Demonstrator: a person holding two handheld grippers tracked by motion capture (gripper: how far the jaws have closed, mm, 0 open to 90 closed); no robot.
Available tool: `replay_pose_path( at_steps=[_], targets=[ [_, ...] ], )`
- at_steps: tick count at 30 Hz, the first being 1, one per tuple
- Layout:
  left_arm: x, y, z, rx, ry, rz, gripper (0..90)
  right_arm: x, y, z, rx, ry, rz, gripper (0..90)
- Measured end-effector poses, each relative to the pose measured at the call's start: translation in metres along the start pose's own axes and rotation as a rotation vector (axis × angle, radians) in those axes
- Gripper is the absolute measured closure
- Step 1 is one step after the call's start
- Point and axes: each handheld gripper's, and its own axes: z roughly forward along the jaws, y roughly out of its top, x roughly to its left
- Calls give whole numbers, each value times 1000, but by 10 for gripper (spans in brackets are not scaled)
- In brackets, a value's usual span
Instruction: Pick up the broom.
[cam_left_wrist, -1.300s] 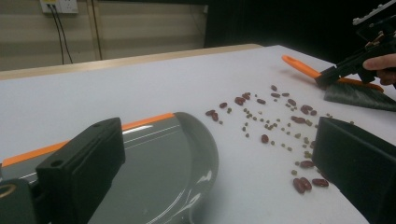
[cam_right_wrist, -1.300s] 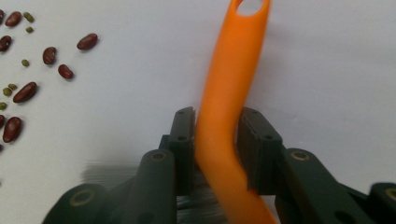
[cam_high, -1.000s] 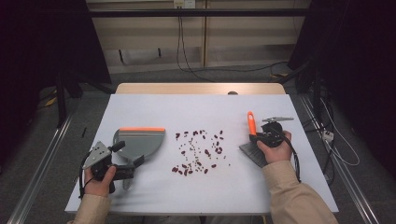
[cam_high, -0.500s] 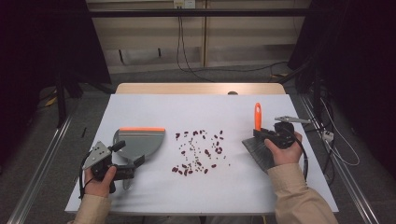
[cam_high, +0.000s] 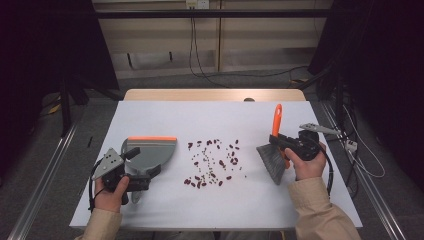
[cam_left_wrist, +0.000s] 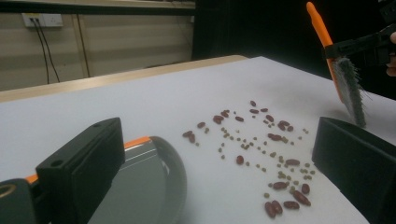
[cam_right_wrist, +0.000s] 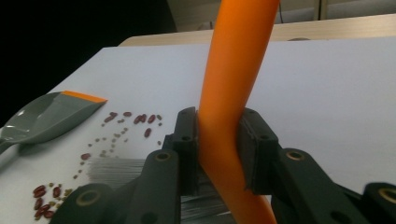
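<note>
Brush (cam_high: 274, 150) handle pinched in right tool (cam_high: 284, 145), bristles half hidden; left tool (cam_high: 142, 172) jaws spread beside dustpan (cam_high: 150, 150), its handle hidden.

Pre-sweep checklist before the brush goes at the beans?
1. Brush gripped: ok. The right gripper has its jaws clamped on the orange handle.
2. Bristles point down at the table, beside the spill: ok.
3. Dustpan lies flat, across the beans from the brush: ok.
4. Orange lip of the dustpan faces the beans: not ok, it faces the far edge.
5. Left gripper holds the dustpan: cannot tell; its jaws stand wide apart in the left gripper view.
</note>
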Motion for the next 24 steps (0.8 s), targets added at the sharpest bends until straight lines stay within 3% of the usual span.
replay_pose_path(
  at_steps=[13, 24],
  targets=[
    [-20, 13, 19, 25, -61, 28, 23, 6, 6, -8, -49, 42, -4, 715],
    [-41, 31, 43, 40, -99, 26, 40, 27, 13, -2, -89, 62, -48, 715]
  ],
)
